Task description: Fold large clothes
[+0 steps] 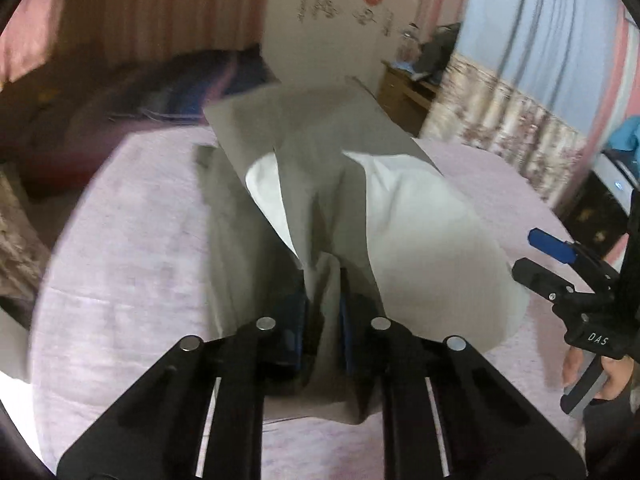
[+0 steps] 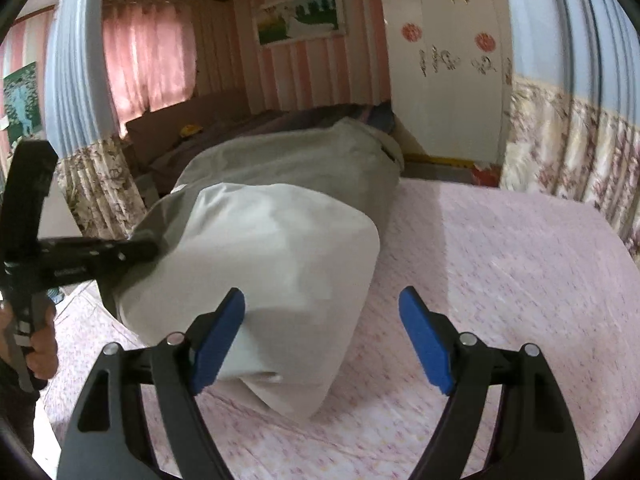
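A large grey garment with a white lining [image 1: 420, 220] lies bunched on the pink bedspread [image 1: 132, 260]. My left gripper [image 1: 323, 276] is shut on a fold of its cloth, which rises in a ridge between the two fingers. In the right wrist view the same garment [image 2: 280, 240] forms a puffed white-and-grey heap, and the left gripper [image 2: 140, 250] bites into its left side. My right gripper [image 2: 322, 296] stands open over the heap's near edge, its blue pads [image 2: 218, 344] apart and holding nothing. The right gripper [image 1: 540, 260] also shows at the right edge of the left wrist view.
The pink bedspread [image 2: 500, 280] stretches to the right of the garment. Floral curtains [image 2: 568, 160] hang beyond the bed's far edge. A white wardrobe [image 2: 444, 80] and a dark couch with blankets [image 2: 224, 128] stand behind. A hand [image 2: 38, 352] grips the left tool's handle.
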### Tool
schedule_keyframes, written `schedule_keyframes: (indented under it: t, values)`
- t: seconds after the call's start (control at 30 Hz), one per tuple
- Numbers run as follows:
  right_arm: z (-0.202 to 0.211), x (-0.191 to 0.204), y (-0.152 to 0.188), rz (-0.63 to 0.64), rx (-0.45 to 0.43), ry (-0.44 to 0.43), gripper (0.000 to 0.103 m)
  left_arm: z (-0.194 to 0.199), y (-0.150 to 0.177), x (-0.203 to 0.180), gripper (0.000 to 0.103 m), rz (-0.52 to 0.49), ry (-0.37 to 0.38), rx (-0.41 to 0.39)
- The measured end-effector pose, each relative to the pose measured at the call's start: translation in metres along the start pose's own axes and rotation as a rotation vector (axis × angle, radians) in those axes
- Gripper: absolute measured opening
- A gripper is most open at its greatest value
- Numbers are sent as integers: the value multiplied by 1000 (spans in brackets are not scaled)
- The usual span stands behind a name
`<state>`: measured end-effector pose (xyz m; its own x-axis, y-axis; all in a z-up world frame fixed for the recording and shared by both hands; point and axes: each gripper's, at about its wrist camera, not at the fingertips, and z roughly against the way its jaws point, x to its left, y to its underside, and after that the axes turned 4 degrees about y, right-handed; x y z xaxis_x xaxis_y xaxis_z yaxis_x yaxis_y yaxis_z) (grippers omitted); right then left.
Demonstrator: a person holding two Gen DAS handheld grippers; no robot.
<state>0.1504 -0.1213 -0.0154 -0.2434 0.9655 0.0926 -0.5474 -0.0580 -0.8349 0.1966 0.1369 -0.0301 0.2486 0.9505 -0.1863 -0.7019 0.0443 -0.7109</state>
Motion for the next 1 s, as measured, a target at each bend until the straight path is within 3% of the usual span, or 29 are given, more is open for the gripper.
schedule_keyframes:
  t: [0.13,0.3,0.4,0.57,0.67,0.73,0.77,0.8,0.93,1.0]
  values:
    - [-22,21,-2,25,35,-21,71,1,13,22,13,35,-57,37]
    - [-39,29,13,76,76,6,71,-24,38,28,20,-3,-127,74]
    - [-51,32,15,123,69,61,77,-42,34,21,22,-79,-206,69]
    - [-48,39,11,130,83,93,77,-45,29,14,23,-105,-249,70]
    - [-34,39,1,126,90,59,77,-26,24,11,41,-107,-280,44]
    - [-22,40,-9,121,101,15,79,-7,17,8,88,-116,-306,3]
    - [-14,41,-17,125,87,6,79,2,14,7,96,-121,-313,-21]
    - [-8,40,-23,135,69,16,80,10,11,6,100,-127,-318,-41]
    - [0,38,-44,192,-19,136,91,17,-9,10,100,-144,-288,-42]
    - [-7,31,-53,187,-16,174,91,9,-19,18,100,-127,-261,-22]
